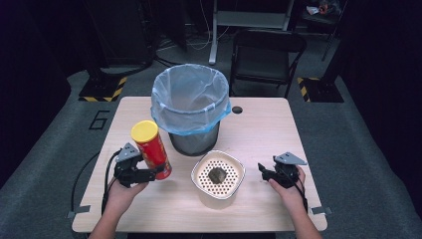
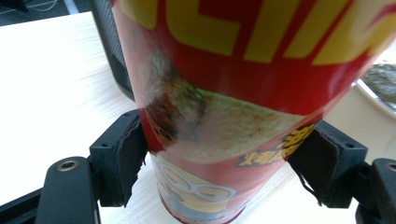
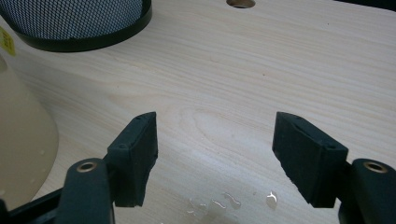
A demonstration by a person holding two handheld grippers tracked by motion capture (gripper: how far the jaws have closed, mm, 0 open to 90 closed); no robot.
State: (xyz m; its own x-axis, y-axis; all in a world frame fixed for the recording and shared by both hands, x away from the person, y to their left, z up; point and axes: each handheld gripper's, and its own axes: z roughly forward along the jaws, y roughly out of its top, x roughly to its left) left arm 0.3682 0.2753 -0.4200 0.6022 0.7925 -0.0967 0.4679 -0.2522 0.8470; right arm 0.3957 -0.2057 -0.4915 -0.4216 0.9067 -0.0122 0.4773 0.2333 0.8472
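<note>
The left gripper [image 1: 149, 174] is pinching the can [image 1: 152, 149] low on its body, holding it tilted beside the bin [image 1: 190, 107]. The right gripper [image 1: 268, 174] is waiting, jaws spread, beside the strainer [image 1: 217, 174]. Likely next: carrying the can over the bin.

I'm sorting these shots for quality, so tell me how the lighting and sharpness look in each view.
High view: the table is lit while the room around it falls into darkness, and the image is soft. Left gripper view: the red can sits so close that its print is blurred, with the table behind it washed out. Right gripper view: evenly lit, wood grain fairly crisp, small water drops glinting.
</note>
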